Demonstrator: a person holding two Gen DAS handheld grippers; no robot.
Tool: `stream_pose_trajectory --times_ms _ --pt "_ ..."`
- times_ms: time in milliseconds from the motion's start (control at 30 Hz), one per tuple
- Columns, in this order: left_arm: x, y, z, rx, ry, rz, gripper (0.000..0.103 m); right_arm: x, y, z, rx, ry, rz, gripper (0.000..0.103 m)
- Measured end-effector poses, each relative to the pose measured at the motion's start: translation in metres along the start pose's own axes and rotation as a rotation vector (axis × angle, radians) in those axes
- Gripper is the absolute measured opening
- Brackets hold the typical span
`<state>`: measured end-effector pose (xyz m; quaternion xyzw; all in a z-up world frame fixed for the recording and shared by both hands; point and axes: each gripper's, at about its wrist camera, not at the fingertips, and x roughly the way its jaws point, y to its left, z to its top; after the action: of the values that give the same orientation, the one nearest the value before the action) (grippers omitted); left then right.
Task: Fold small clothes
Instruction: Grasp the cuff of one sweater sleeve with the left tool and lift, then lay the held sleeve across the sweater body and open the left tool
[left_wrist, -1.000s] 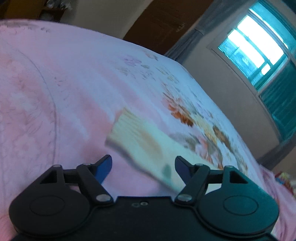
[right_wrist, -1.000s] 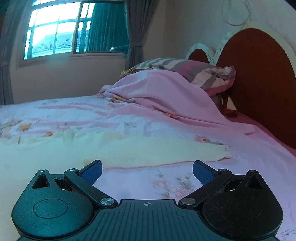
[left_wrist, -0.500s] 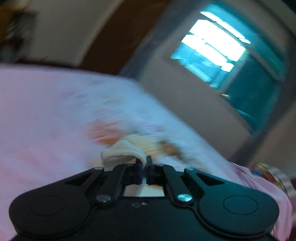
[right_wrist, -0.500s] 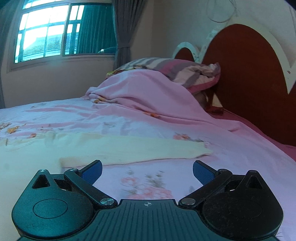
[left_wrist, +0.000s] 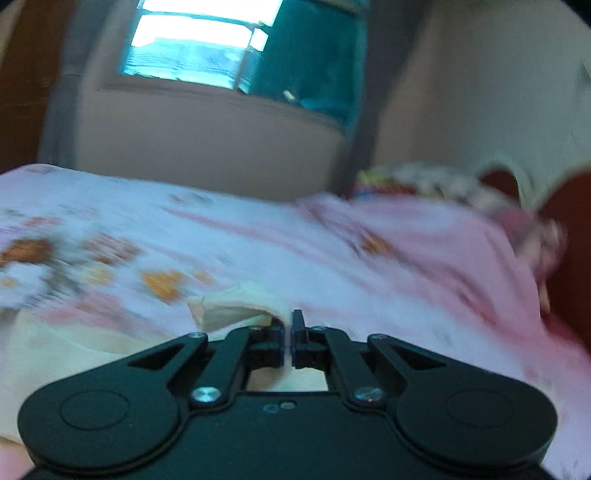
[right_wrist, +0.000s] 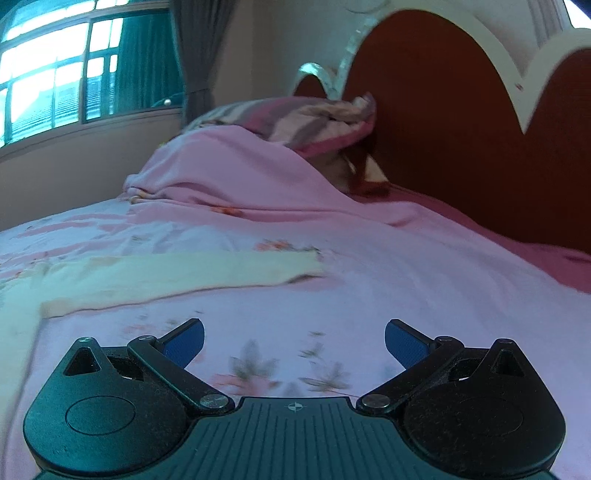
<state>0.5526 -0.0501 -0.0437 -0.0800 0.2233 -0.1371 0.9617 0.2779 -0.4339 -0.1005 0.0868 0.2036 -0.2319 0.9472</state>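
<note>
Swung round from where it hovered a second ago with its jaws apart over the cloth, the left claw (left_wrist: 287, 341) now faces the window and the heaped end of the bed, clenched on the end of the pale cream, soft knit garment (left_wrist: 236, 308). A folded lip of that cloth stands up just ahead and to the left of its tips, and more of it trails back under and to the left of the claw body. Half a second ago the pinch was already made; since then the view has swept sideways across the pink floral bedsheet (left_wrist: 258, 236), blurring everything.

On the other side, the right claw (right_wrist: 294, 341) is released, its blue pads (right_wrist: 184, 341) spread wide with only bedsheet between them. The same cream garment (right_wrist: 177, 273) lies flat ahead and to its left, apart from it, one long narrow part reaching across the sheet. Against the earlier pictures that part sits further left and slightly farther off, so this claw has slid along the bed.

By the look of it the garment is light, limp and not fragile; it will drape and sag from any single pinch and may drag on the sheet. Edges, cuffs or corners seem the sensible places to grip, as the left claw has done.
</note>
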Motion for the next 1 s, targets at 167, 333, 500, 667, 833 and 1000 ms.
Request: stream_pose_trajectory --times_ms 167,333,500,667,833,1000 --pt "0.033 -0.045 -0.048 0.094 0.077 -0.003 0.000 0.007 -0.027 -0.006 0.045 0.011 -0.008 0.103" --pt "0.047 -0.067 -0.052 0.152 0.086 -0.002 0.000 0.013 -0.043 -0.012 0.091 0.019 -0.005 0.103" --pt "0.074 -0.088 -0.063 0.223 0.245 0.022 0.024 0.015 -0.049 -0.019 0.127 0.032 0.001 0.103" --pt "0.055 -0.116 -0.075 0.294 0.241 -0.236 0.066 0.018 -0.054 -0.024 0.160 0.039 -0.004 0.103" --pt "0.002 -0.064 -0.069 0.152 0.121 -0.238 0.068 0.017 -0.063 -0.027 0.206 0.038 0.007 0.103" --pt "-0.049 0.030 -0.060 0.107 0.052 0.041 0.068 0.020 -0.059 -0.023 0.192 0.058 0.044 0.103"
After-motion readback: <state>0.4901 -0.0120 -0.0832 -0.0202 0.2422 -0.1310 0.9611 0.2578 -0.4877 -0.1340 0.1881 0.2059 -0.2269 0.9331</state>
